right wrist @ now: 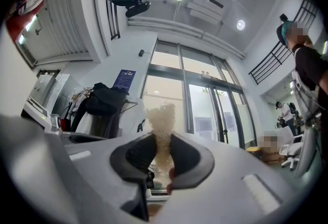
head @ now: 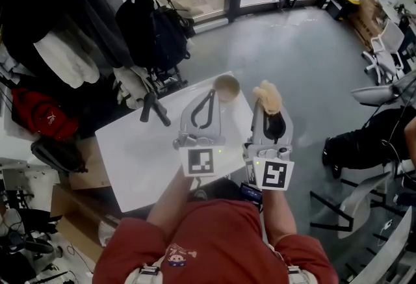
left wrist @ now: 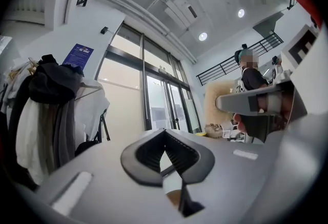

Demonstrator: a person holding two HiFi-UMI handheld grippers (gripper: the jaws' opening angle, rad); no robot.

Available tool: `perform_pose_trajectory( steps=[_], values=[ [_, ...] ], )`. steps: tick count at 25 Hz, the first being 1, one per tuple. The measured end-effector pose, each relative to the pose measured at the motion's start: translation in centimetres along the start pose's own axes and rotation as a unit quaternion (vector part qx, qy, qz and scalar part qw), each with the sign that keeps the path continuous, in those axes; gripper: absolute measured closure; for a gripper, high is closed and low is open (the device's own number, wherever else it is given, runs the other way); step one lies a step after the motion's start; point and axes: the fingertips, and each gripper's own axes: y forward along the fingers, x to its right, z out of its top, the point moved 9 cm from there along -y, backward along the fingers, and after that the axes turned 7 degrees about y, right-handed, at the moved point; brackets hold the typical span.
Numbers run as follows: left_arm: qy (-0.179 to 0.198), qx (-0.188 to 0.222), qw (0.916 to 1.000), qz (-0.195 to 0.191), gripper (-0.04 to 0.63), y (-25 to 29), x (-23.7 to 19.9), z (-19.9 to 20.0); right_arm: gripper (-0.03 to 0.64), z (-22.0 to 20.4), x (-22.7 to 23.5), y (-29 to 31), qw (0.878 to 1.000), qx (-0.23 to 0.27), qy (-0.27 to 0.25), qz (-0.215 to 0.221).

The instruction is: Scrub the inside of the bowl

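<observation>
Tan scrubber in R fingers; L fingers shut.

Small round bowl, tan, upright with mouth facing up, inside a paler tan. Set near the far corner of a white table.

Fluffy scrubbing pad, pale tan and coarse-fibred, pinched between the jaws of the right gripper. Lower part squeezed narrow between the dark pads, upper part sticking out past the jaw tips as a loose tuft. Just right of the bowl in the head view, clear of its rim, not inside it.
</observation>
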Motion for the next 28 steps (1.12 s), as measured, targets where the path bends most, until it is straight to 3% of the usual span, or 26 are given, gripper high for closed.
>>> perform_pose_trajectory(
  steps=[3, 14, 19, 28],
  values=[
    [-0.025, -0.028, 0.9993, 0.003, 0.573, 1.0, 0.4, -1.4, 0.541, -0.6, 0.6, 0.6, 1.000, -0.004, 0.002, 0.000],
    [-0.037, -0.117, 0.9925, -0.004, 0.498, 3.7, 1.4, -5.9, 0.540, -2.3, 2.7, 2.4, 1.000, -0.024, 0.012, 0.002],
    [-0.052, -0.198, 0.9787, -0.021, 0.445, 4.5, 1.9, -8.8, 0.541, -3.4, 3.6, 3.1, 0.999, -0.036, 0.012, 0.004],
    [-0.074, -0.234, 0.9691, -0.028, 0.428, 6.3, 2.8, -12.9, 0.540, -5.5, 4.8, 4.9, 0.998, -0.058, 0.015, 0.010]
  ],
)
